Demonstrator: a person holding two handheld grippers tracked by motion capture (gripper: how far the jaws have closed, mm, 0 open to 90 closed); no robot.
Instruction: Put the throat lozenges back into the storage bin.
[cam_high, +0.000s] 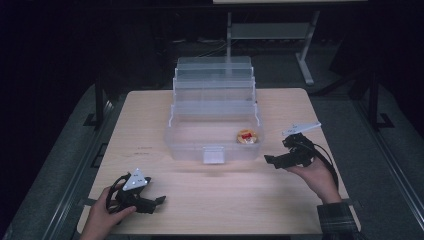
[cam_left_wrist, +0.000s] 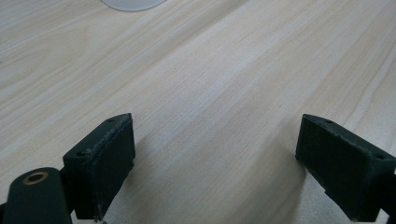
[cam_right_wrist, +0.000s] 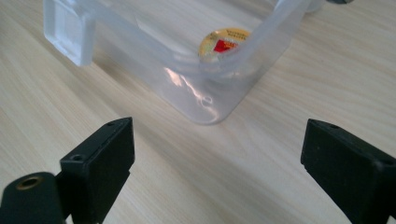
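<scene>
Round yellow-and-red container (cam_high: 246, 136), one, lying in near right corner of one clear plastic box (cam_high: 190, 145) mid-table. Two grippers: right gripper (cam_high: 274, 160) just beside box, spread, empty; left gripper (cam_high: 156, 201) near left, spread, empty.

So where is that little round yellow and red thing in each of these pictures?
High view: the round thing lies in the clear box's front right corner.
Left gripper view: not in it.
Right gripper view: top centre, behind the box's curved corner.
Shared landmark: the box's front latch, top left in the right gripper view.
</scene>
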